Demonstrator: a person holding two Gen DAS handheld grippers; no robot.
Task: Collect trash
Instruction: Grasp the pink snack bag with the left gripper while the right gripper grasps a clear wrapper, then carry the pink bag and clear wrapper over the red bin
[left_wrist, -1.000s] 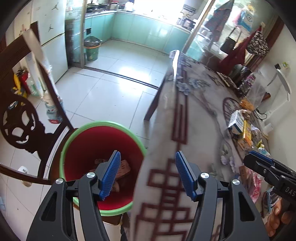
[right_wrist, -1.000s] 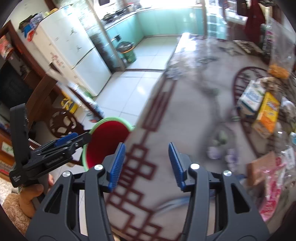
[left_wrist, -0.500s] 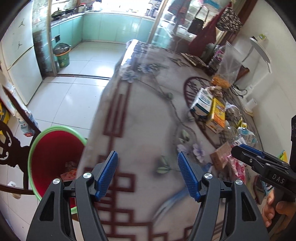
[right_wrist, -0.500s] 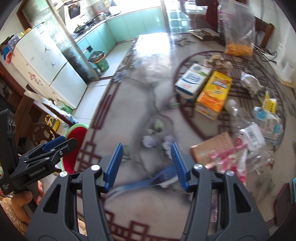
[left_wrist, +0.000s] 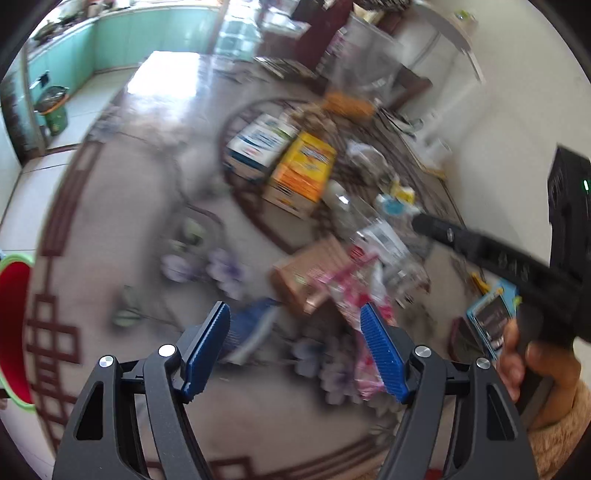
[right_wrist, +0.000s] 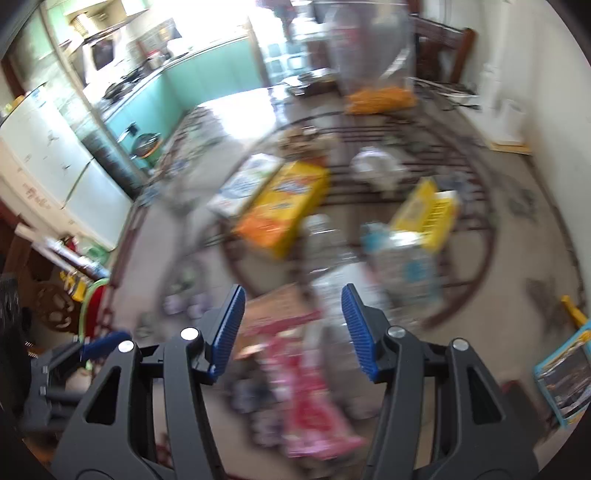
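Observation:
Blurred trash lies on the patterned table. A pink wrapper and a brown cardboard box sit just past my left gripper, whose jaws are opening with nothing pressed between them. A blue flat packet lies by its left finger. In the right wrist view my right gripper stands open above the same pink wrapper and brown box. The red bin with a green rim stands beside the table at the far left, also the red bin in the right view.
A yellow-orange carton and a white-blue carton lie mid-table. A clear bag of orange snacks stands at the back. A yellow packet and a blue booklet are to the right. A hand holds the right tool.
Both grippers swung from the red bin and table edge across to the pile of trash on the table. The left jaws stand wider than before.

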